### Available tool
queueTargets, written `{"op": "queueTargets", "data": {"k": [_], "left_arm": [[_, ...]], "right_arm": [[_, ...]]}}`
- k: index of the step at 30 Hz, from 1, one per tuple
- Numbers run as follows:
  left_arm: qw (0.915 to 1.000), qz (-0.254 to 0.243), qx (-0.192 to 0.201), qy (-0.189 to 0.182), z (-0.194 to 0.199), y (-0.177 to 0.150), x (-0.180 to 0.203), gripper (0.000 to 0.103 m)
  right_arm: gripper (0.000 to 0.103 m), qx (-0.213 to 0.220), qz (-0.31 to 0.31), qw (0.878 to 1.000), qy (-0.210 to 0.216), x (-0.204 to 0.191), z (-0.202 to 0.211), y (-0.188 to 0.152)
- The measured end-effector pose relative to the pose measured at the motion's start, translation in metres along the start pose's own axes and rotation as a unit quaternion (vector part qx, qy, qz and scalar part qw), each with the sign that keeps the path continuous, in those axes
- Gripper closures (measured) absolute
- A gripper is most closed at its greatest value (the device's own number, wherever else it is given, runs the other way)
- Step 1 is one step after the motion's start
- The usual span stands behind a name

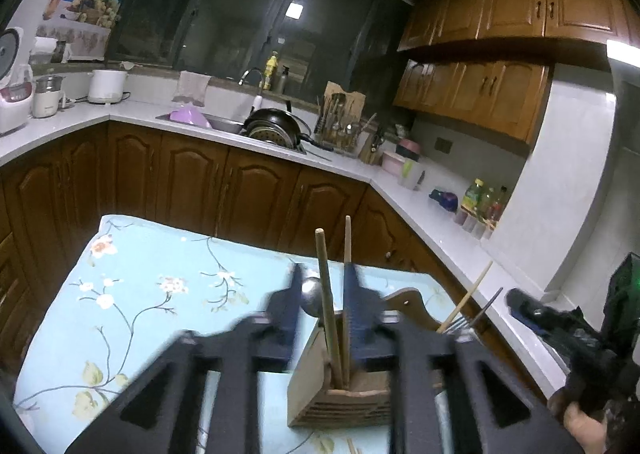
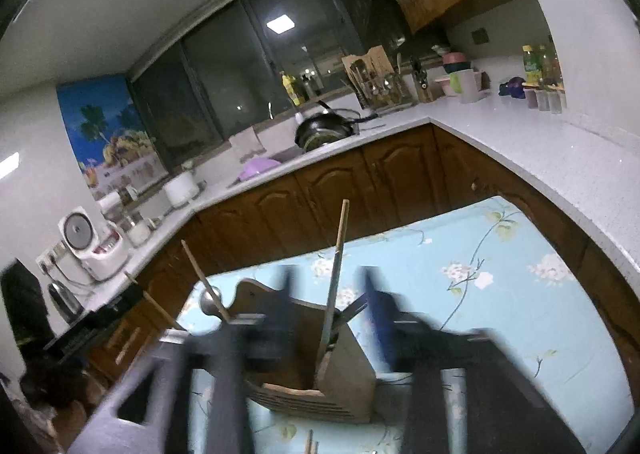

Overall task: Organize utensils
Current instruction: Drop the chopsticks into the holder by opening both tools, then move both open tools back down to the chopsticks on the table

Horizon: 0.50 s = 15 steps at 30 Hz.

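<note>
A wooden utensil holder point(image 1: 340, 394) point(image 2: 344, 374) stands on a table with a light blue floral cloth point(image 1: 160, 294). In the left wrist view my left gripper point(image 1: 323, 272) is open around two upright wooden chopsticks point(image 1: 326, 294) in the holder's near slot; a metal spoon point(image 1: 312, 292) shows behind them. A fork point(image 1: 456, 324) and another chopstick lean in the right slot. In the right wrist view my right gripper point(image 2: 329, 278) is open, and a tall chopstick point(image 2: 338, 262) rises between its fingers without touching them. The right gripper point(image 1: 556, 322) also shows at the right edge.
Brown cabinets under a white L-shaped counter point(image 1: 420, 197) ring the table closely. The counter carries a sink with a black pan point(image 1: 276, 123), a knife rack, bottles and a rice cooker point(image 1: 12, 93). Another chopstick point(image 1: 352, 446) lies on the cloth before the holder.
</note>
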<state>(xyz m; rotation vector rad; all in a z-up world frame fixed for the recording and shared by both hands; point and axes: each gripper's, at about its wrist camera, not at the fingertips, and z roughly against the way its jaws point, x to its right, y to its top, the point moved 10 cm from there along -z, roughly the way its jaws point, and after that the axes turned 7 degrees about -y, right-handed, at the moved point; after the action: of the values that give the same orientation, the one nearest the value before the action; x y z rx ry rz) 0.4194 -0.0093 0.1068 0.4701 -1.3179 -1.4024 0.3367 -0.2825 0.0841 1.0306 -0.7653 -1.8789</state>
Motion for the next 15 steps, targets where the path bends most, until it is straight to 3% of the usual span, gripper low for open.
{"op": "queueTargets", "data": {"k": [4,6,7,10,15], "left_arm": [[1.0,-0.004,0.008,-0.001,0.013,0.002,0.002,0.05],[0.9999,-0.003,0.009,0.004,0.021,0.0,0.002,0.029],[0.9999,-0.004,0.012,0.008,0.028,-0.002,0.002,0.025],[0.9999,-0.003,0.012,0.008,0.045,-0.014,0.003,0.021],[0.9998,0.014,-0.007,0.01,0.072,-0.039,0.002,0.017]], "right_arm": [[0.027,0.027,-0.004,1.0,0.007,0.0,0.021,0.006],[0.022,0.034,-0.011,0.999,0.014,0.0,0.032,0.006],[0.017,0.038,-0.013,0.999,0.019,0.0,0.04,0.004],[0.008,0.042,-0.018,0.999,0.025,0.001,0.058,-0.005],[0.008,0.031,-0.025,0.999,0.026,0.006,0.078,-0.027]]}}
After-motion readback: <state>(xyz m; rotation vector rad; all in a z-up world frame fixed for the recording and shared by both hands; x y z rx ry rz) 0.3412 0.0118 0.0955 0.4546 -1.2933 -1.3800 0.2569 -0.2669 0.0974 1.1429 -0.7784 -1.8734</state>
